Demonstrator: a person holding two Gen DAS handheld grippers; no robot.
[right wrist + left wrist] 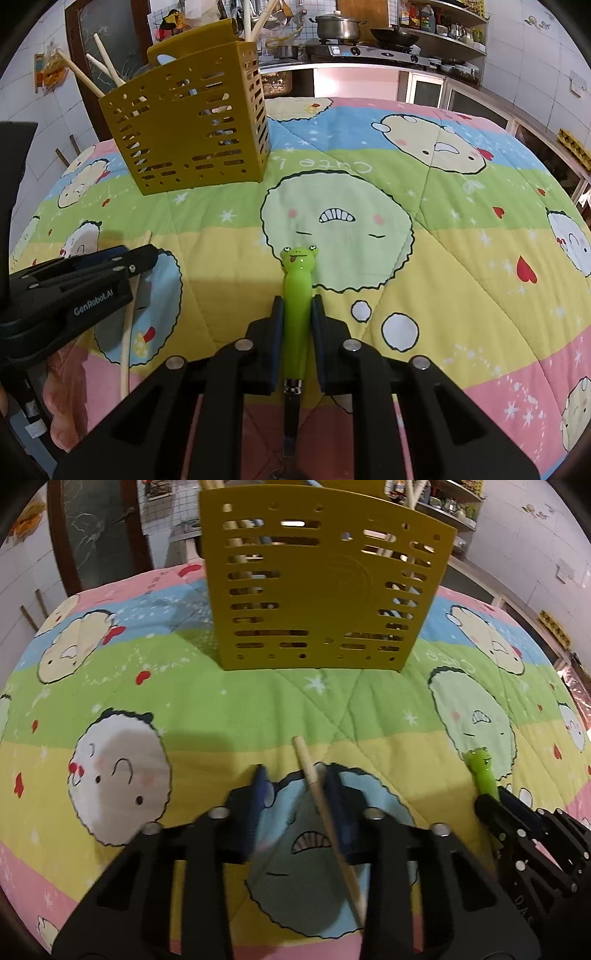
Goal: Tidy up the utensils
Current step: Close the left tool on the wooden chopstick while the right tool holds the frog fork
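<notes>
Wooden chopstick [325,812] is seen lying lengthwise between the left gripper [295,786] fingers, not yet squeezed, while the right gripper [297,314] pinches the green spoon handle [297,295], both short of the yellow holder [317,579].

1. "GenRobot.AI", white, on side of left gripper [147,254].
2. "Cute", pale letters, seen upside down, on green stripe of quilt [461,258].
3. "DAS", partly readable, on right gripper [491,797] body.

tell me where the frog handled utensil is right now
The frog-handled utensil is clamped between the right tongs, low centre in the right wrist view, over the yellow band of the quilt, right of the yellow utensil holder.
</notes>
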